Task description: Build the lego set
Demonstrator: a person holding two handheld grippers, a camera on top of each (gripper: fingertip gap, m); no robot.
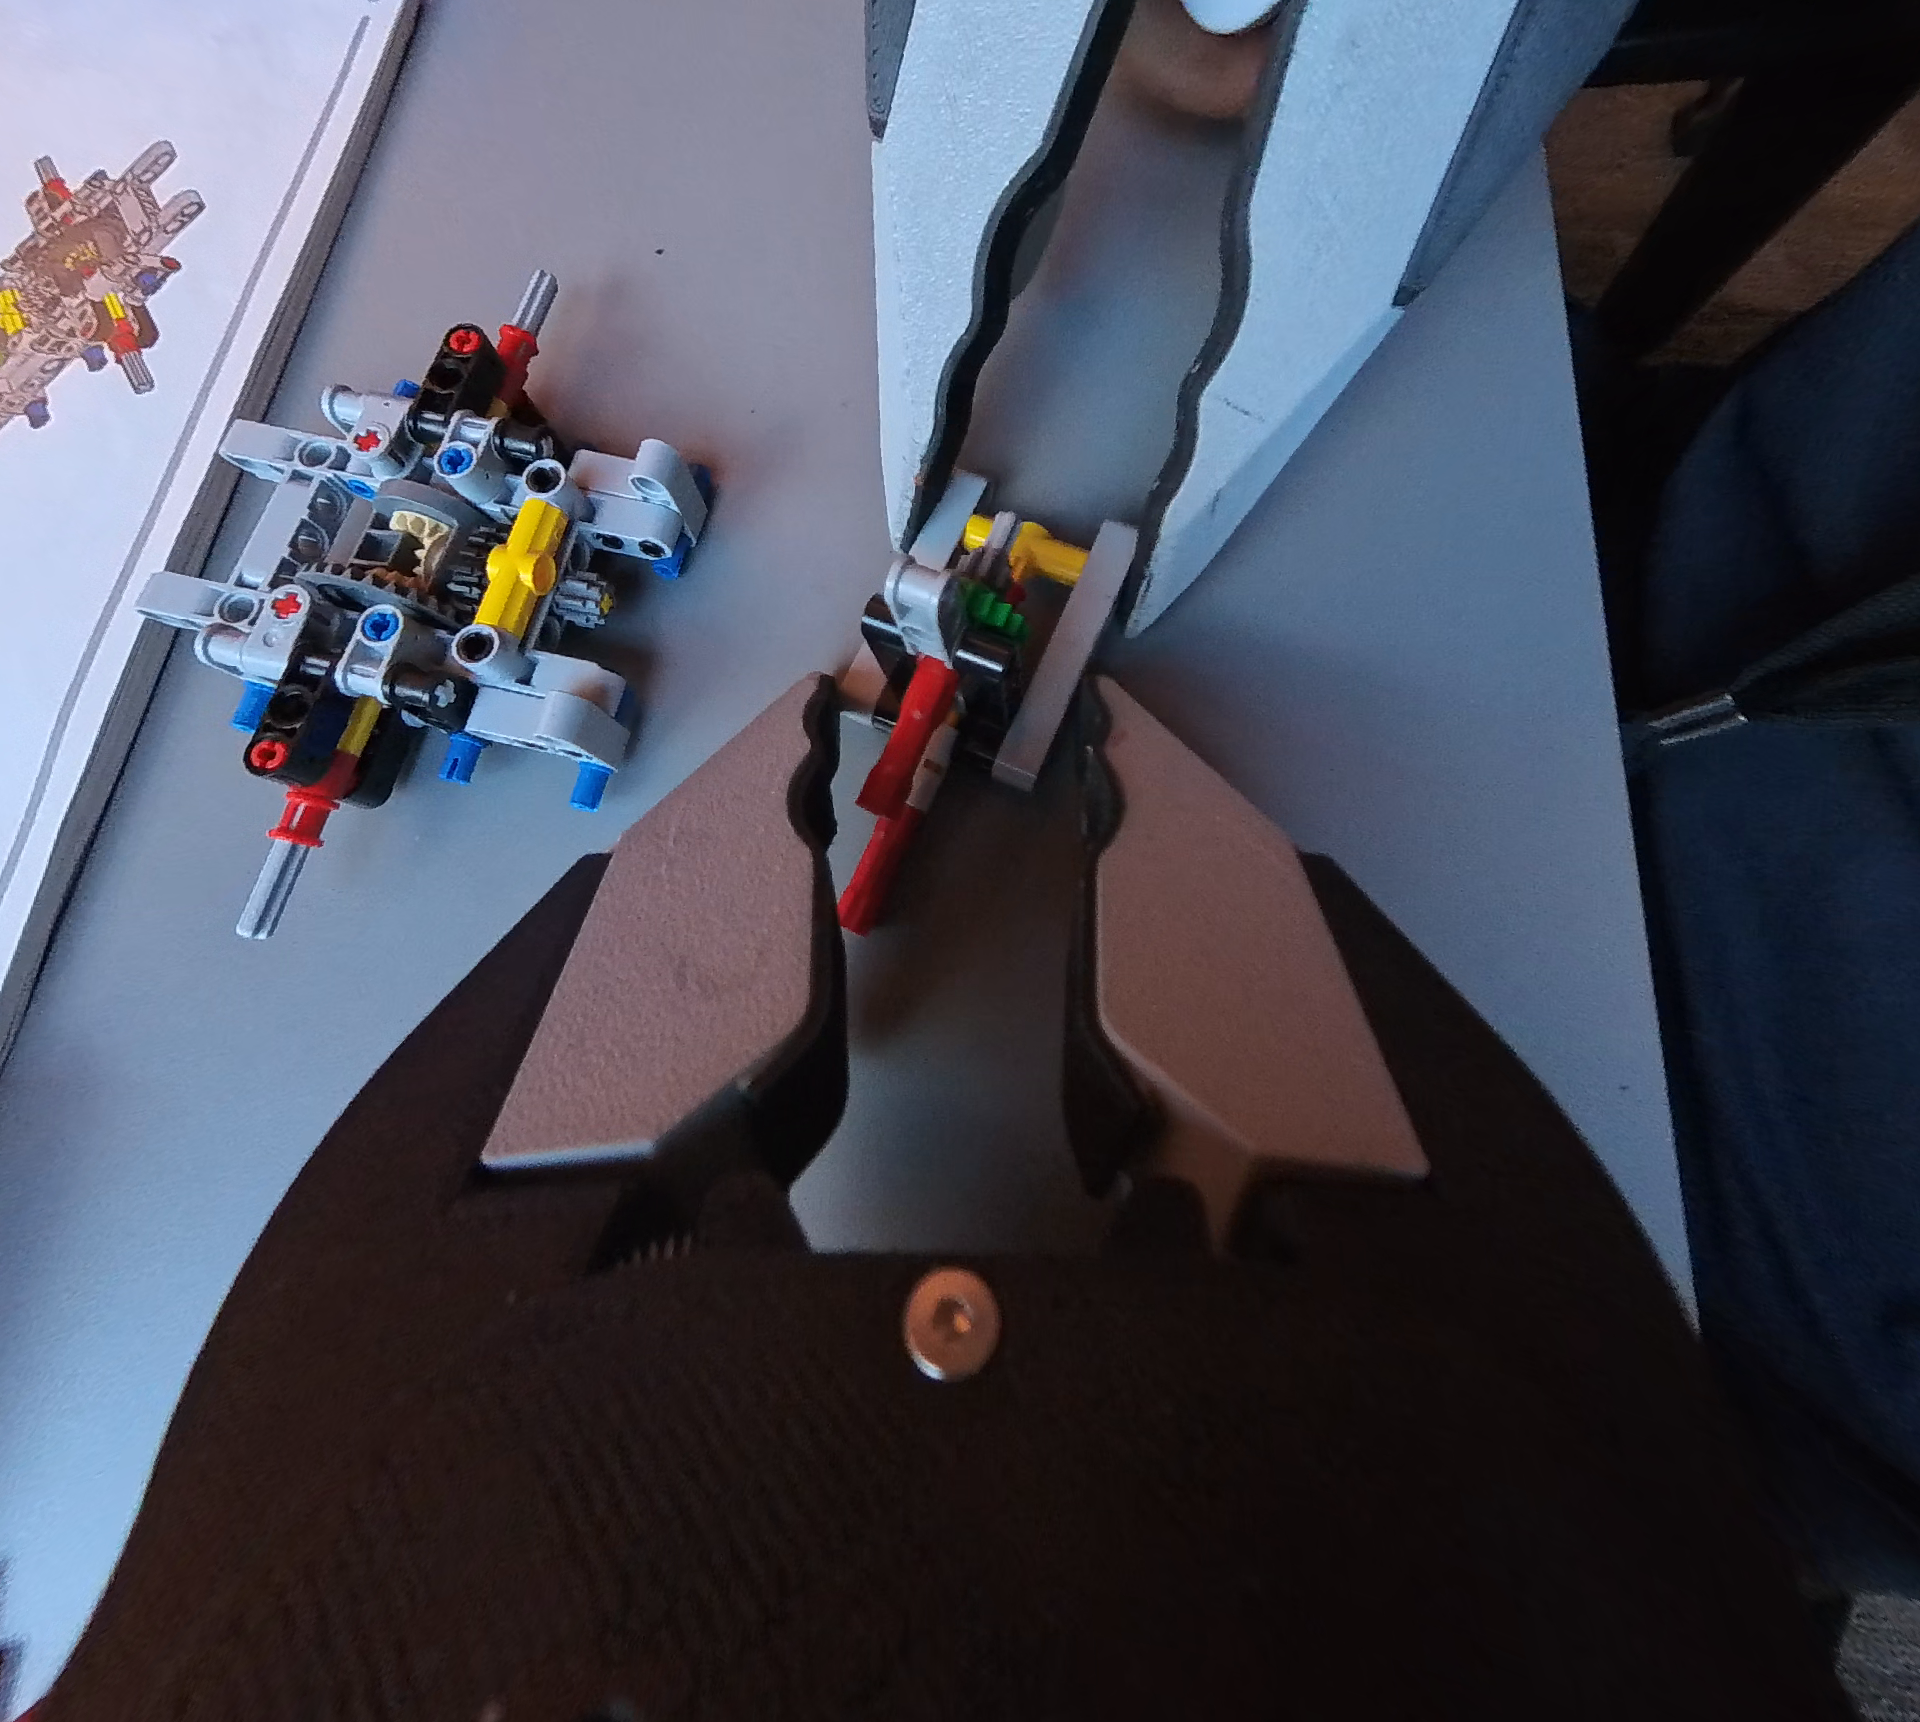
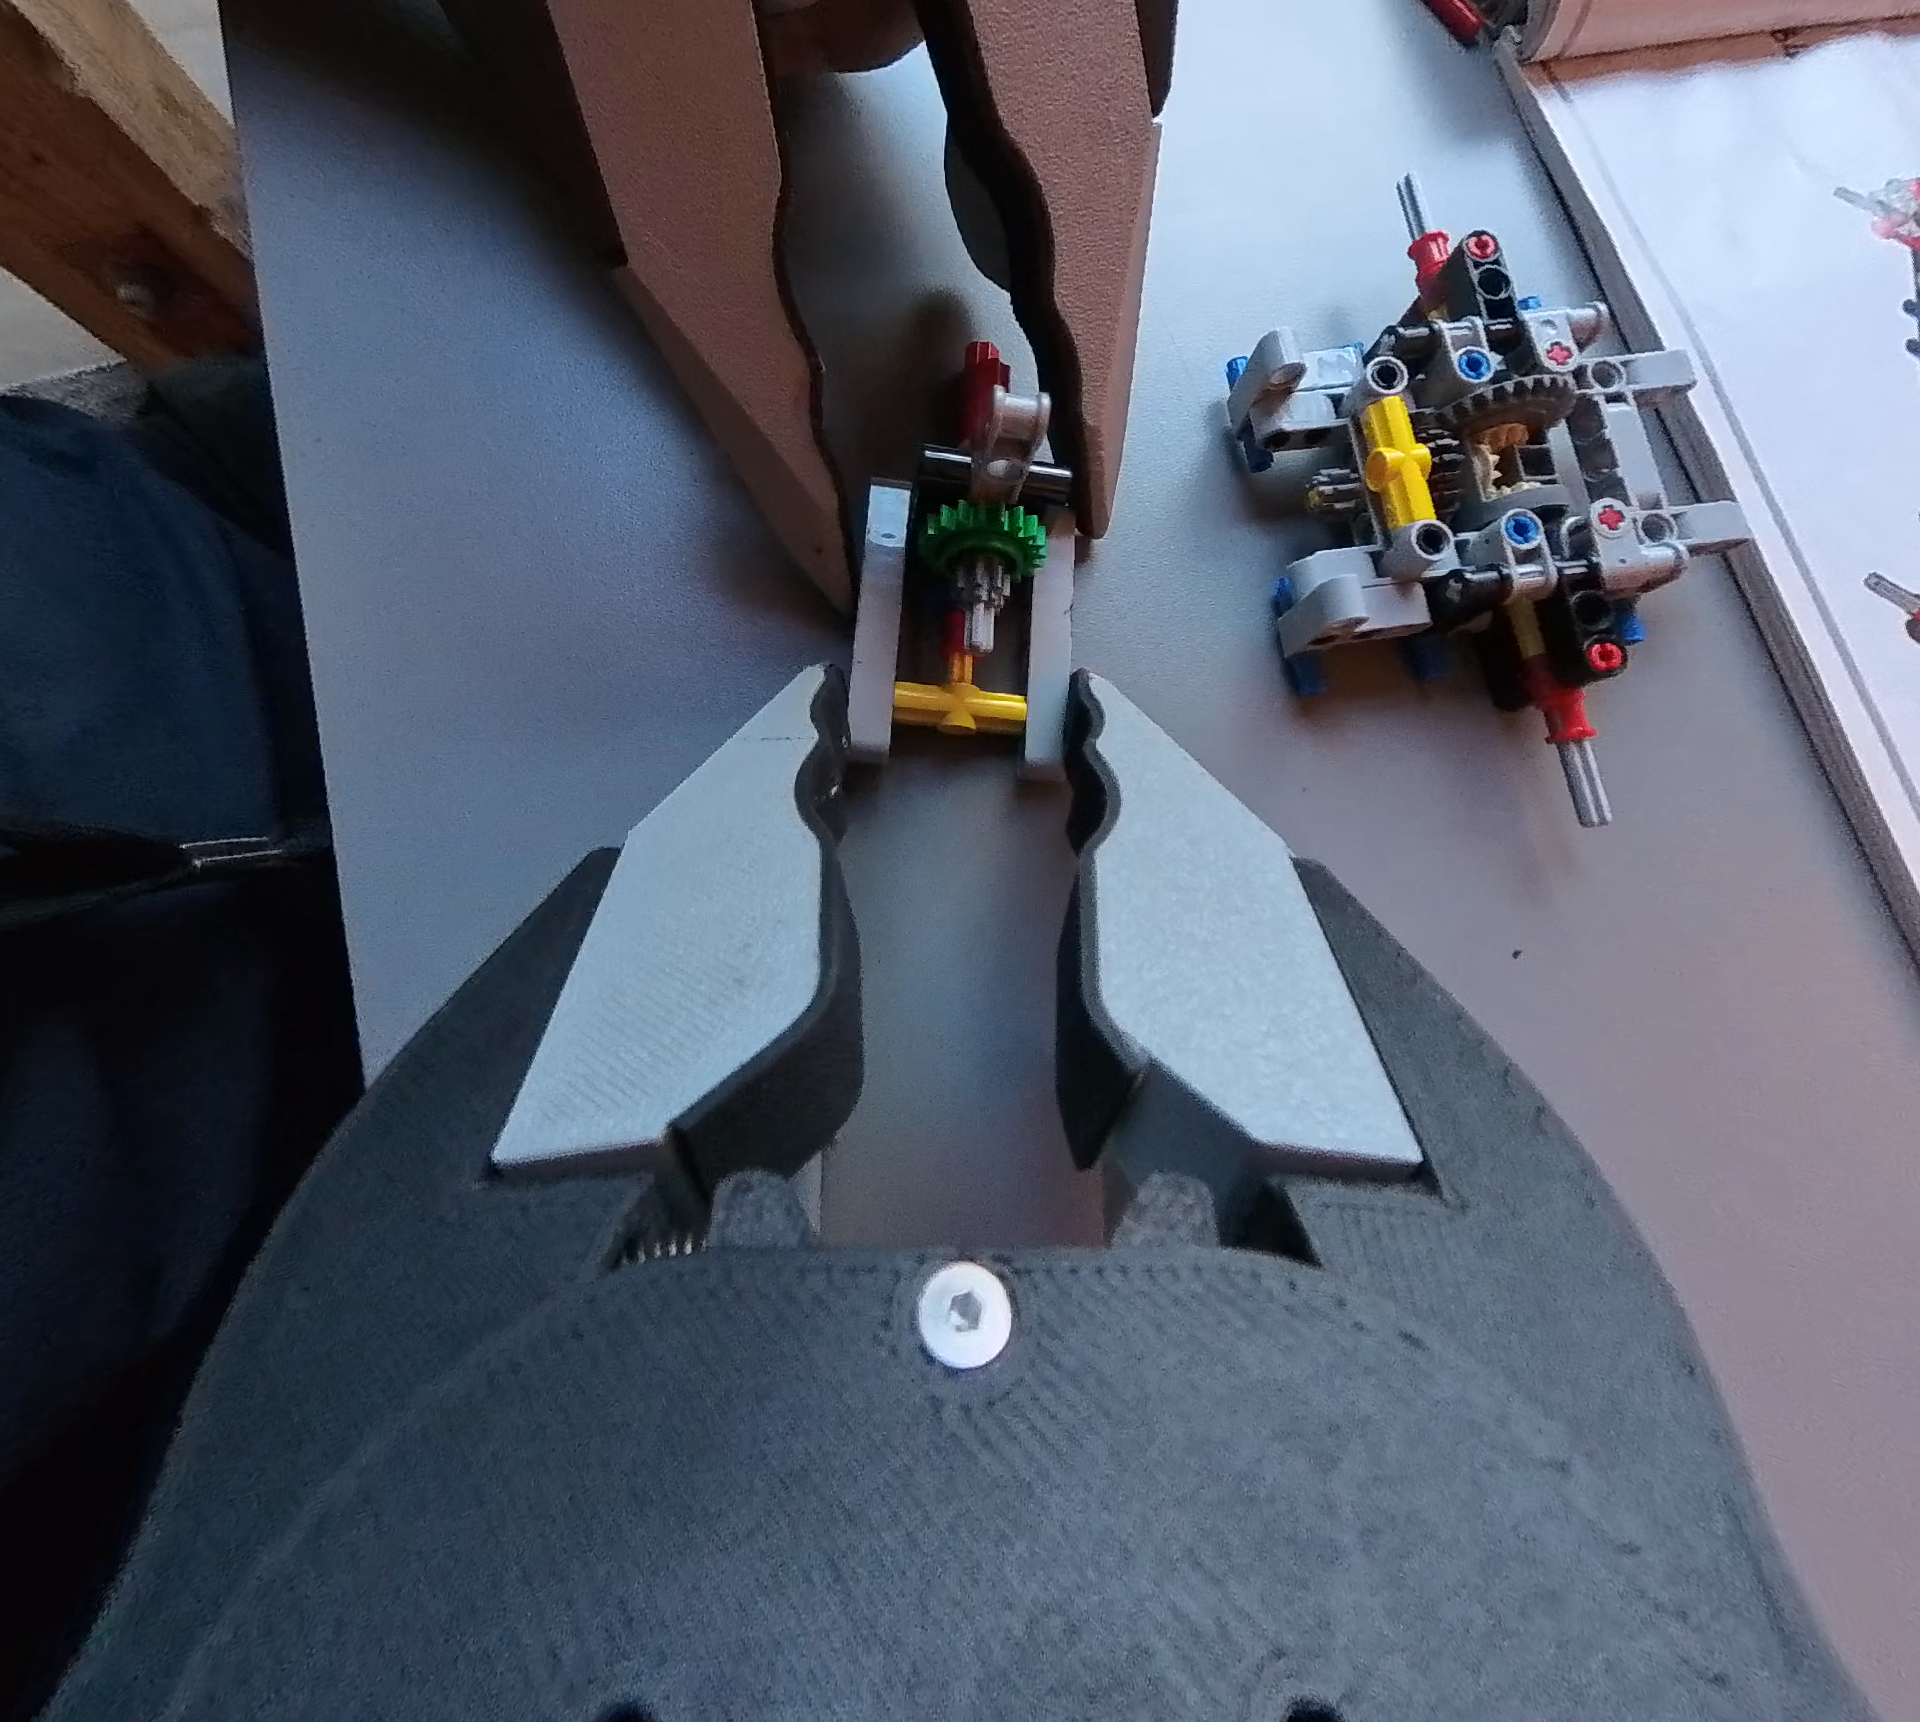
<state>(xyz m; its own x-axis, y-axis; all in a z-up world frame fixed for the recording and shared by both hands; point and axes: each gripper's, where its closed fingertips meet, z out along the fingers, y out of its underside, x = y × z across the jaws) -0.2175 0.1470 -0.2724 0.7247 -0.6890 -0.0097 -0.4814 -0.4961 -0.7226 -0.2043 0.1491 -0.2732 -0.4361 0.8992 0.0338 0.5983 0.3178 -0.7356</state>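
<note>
Left gripper (image 1: 956, 727) and right gripper (image 2: 956, 727) meet tip-to-tip, both clamping the small gear assembly (image 2: 961, 612).

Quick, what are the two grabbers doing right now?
Left gripper: closed on one end of the small grey-sided gear assembly.
Right gripper: closed on the other end, by the yellow crosspiece.

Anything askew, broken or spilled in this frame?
Nothing stands out. Both grippers clamp the small gear frame from opposite ends; the larger assembly sits intact beside the booklet.
</note>
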